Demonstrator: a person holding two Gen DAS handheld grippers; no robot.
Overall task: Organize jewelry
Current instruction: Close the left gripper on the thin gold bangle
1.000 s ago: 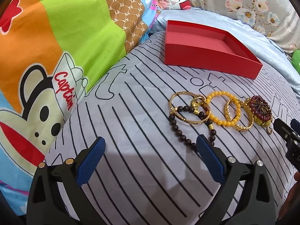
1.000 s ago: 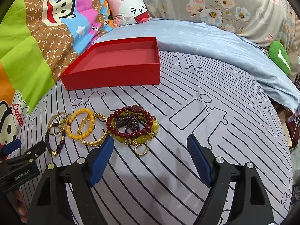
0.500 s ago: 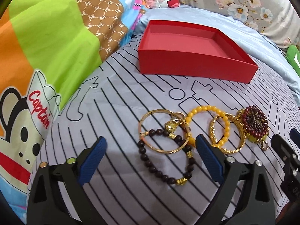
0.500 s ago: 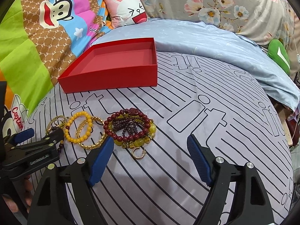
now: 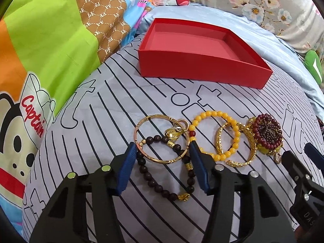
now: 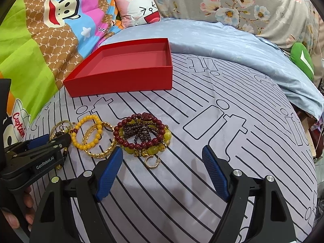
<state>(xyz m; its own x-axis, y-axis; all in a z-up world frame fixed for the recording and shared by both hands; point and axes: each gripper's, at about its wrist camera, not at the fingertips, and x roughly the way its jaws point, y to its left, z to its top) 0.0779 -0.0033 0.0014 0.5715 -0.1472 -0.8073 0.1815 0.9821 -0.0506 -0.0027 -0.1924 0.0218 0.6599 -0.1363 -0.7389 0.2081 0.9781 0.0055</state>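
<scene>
A row of jewelry lies on the striped bed cover point(image 5: 97, 121), nearer the cameras than the open red box point(image 5: 200, 68), which sits empty toward the far edge of the bed. At the left end of the row a dark bead bracelet point(image 5: 160, 184) overlaps a plain gold bangle point(image 5: 162, 139) and a small gold ring point(image 5: 174, 132); next come a yellow bead bracelet point(image 5: 214, 133), a patterned gold bangle point(image 5: 236, 143), and a heap of dark red and yellow-green bead bracelets point(image 6: 143, 136) with a small gold ring point(image 6: 151, 161) just in front of it. The left hand-held gripper point(image 5: 162, 155) sits low over the dark bead bracelet and plain bangle; its jaws have just been closing and now bracket both pieces, blue pads not yet pressing on them. The right hand-held gripper point(image 6: 163, 156) hovers wide open and empty, just short of the red bead heap. A bright cartoon quilt point(image 5: 40, 60) lies along the left edge of the bed.
</scene>
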